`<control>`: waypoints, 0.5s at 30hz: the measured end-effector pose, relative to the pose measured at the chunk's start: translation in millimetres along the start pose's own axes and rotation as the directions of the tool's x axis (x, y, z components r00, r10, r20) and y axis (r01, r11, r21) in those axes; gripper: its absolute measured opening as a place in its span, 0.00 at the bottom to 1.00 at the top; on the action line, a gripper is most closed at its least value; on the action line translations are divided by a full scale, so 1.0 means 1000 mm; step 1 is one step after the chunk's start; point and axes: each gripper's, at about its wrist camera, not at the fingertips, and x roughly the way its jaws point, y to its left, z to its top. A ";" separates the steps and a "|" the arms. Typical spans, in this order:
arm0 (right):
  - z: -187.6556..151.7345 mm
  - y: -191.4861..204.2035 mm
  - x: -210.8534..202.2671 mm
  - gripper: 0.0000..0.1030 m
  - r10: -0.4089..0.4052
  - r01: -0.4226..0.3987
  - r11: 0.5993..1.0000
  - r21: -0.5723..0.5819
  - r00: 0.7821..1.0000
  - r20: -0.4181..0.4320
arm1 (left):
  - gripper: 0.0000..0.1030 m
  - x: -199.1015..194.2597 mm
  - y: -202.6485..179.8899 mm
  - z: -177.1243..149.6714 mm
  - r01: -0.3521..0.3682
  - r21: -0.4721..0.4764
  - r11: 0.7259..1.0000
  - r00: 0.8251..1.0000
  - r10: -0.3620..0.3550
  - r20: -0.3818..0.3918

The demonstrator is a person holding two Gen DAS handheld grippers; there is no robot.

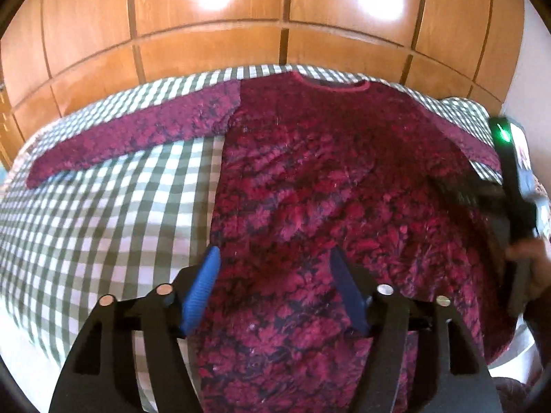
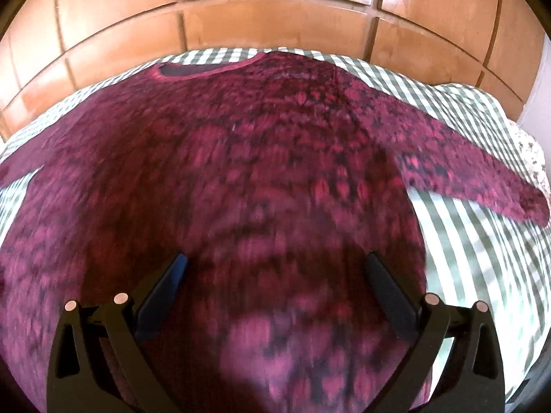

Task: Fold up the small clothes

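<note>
Your left gripper (image 1: 273, 268) is tilted down over the lower left part of the magenta floral sweater (image 1: 327, 206), its blue fingers (image 1: 203, 289) spread wide with nothing between them; the left finger sits over the sweater's left side seam, where knit meets the green-and-white checked bedspread (image 1: 103, 223). Your right gripper (image 2: 273, 275) is angled down over the sweater's (image 2: 241, 189) lower right body, fingers (image 2: 165, 289) likewise wide apart and empty, though that view is blurred. From the left wrist camera, the right gripper's black body (image 1: 516, 189) shows at the right edge with a green light lit, your hand (image 1: 530, 261) wrapped round it. The sweater lies flat and face up on the bed, collar (image 1: 330, 81) toward the far edge by the wooden wardrobe (image 1: 275, 17), hem nearest you. One sleeve (image 1: 131, 137) stretches out toward the far left corner, the other sleeve (image 2: 447, 158) toward the right edge.
</note>
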 end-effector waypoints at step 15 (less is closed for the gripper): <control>-0.053 -0.028 -0.073 0.98 0.001 0.001 1.000 -0.021 0.996 0.094 | 0.65 0.008 -0.019 -0.003 -0.004 0.045 0.999 1.000 0.004 0.000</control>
